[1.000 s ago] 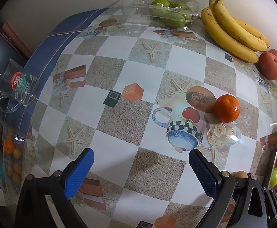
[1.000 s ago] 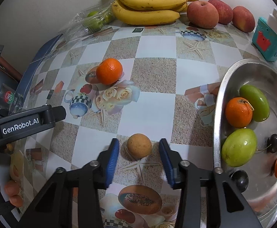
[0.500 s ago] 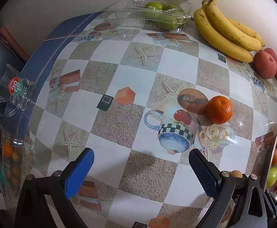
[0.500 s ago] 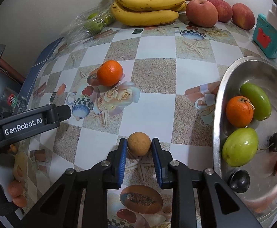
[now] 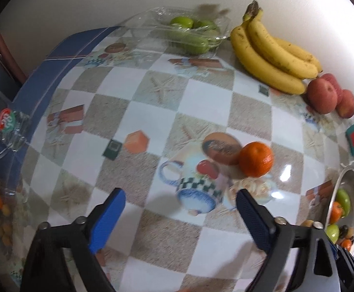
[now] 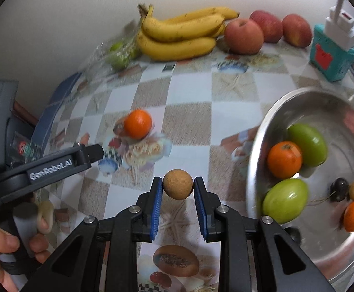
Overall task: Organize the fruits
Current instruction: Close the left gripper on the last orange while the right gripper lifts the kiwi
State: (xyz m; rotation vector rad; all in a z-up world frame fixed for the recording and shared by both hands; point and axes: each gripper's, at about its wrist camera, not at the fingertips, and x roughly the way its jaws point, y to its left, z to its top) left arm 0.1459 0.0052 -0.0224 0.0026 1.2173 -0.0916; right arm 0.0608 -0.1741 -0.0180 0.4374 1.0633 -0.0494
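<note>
On the table: a checked oilcloth (image 6: pixel 189 119) printed with starfish, cups and roses lay under everything.
Bowl: one steel bowl (image 6: pixel 269 131) stood at the right edge of the right wrist view, holding two green fruits, two oranges, one small tan fruit and some dark cherries whose number could not be told.
Bananas: one bunch (image 6: pixel 179 34) lay against the back wall; at least four fingers showed.
Apples: three red apples (image 6: pixel 243 36) sat in a row just right of the bananas.
Clear tray: one plastic tray (image 5: pixel 184 34) of green fruits stood left of the bananas; their number could not be told.
Teal box: one (image 6: pixel 330 56) stood at the far right, near the apples.
Loose orange: one (image 5: pixel 256 159) rested on the cloth near the printed cup, well apart from the bowl.
Right gripper (image 6: pixel 178 187): its blue pads were clamped on the one brown fruit (image 6: pixel 177 184), held clear above the cloth, left of the bowl.
Brown fruit, looks: small, round, tan, with a dull, rough, speckled skin.
Left gripper (image 5: pixel 180 209): its jaws stood wide and were closing, with nothing between them, over the printed cup.
</note>
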